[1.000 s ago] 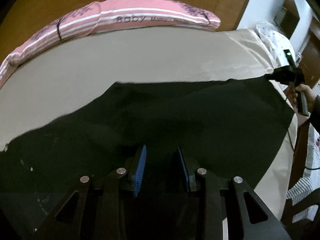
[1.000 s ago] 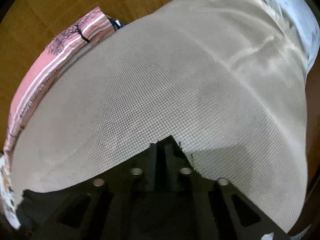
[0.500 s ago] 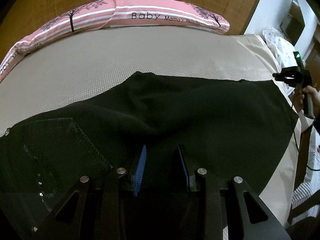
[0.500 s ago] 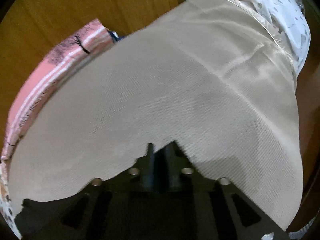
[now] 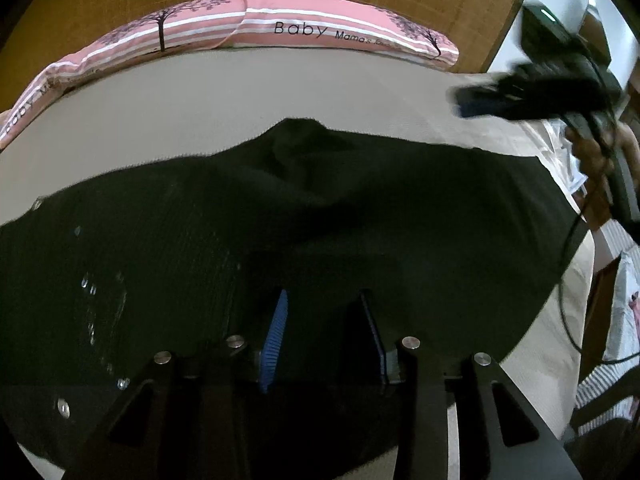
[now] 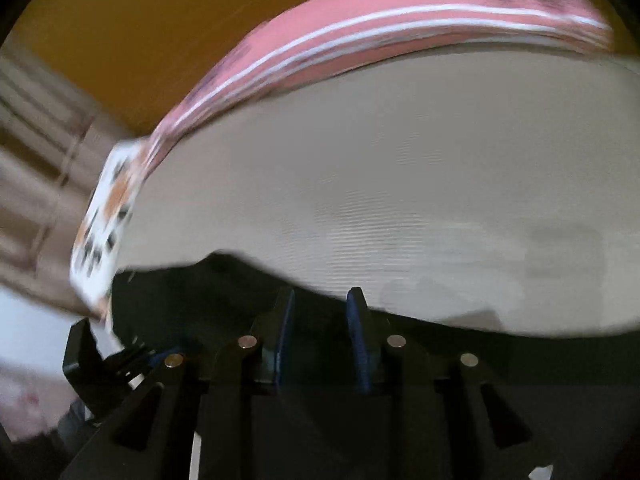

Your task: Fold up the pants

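left wrist view, pants: black pants lay spread across the beige bed, a hump of slack at the far edge, below the pink pillow.
left wrist view, left claw: left claw was part-open and widening over the near cloth; dark fabric sat between the blue pads, but whether they pressed it could not be told.
left wrist view, right claw: right claw was blurred in the air at the right, clear of the pants, nothing in it.
left wrist view, risk: the hump probably gets folded in as a crease if nobody flattens it.
right wrist view, right claw: right claw was part-open and opening, empty, above the pants edge.
right wrist view, risk: heavy blur suggests a fast swing; likely overshoot, snagging one layer or dragging the cloth askew.
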{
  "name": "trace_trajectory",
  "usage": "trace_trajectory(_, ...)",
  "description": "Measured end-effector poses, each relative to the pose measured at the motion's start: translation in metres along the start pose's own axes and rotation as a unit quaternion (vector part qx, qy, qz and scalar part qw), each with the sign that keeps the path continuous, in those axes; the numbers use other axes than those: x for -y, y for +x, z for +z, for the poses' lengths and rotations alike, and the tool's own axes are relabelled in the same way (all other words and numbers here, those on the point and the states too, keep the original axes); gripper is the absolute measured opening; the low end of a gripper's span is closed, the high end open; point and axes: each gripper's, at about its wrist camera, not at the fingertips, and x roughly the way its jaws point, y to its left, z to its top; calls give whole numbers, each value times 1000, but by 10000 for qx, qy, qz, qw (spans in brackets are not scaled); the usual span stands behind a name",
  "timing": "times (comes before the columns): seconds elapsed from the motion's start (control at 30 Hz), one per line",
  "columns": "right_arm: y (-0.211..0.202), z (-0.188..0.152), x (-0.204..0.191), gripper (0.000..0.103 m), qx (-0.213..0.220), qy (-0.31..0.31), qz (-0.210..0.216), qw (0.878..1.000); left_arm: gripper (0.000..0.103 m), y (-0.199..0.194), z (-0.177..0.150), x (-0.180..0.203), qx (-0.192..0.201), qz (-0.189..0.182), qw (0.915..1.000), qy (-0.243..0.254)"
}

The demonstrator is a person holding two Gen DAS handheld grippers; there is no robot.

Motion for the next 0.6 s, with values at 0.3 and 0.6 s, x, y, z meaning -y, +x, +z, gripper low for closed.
trace_trajectory(0.3,105,37,-82,38,-1019,-678,450,9915,39,-13,-20,-12,110,-243,9994,-226)
trace_trajectory(0.6,116,44,-113,6,-766,-1160,254,9900,38,-16,-28,-15,224,-292,9987,-356)
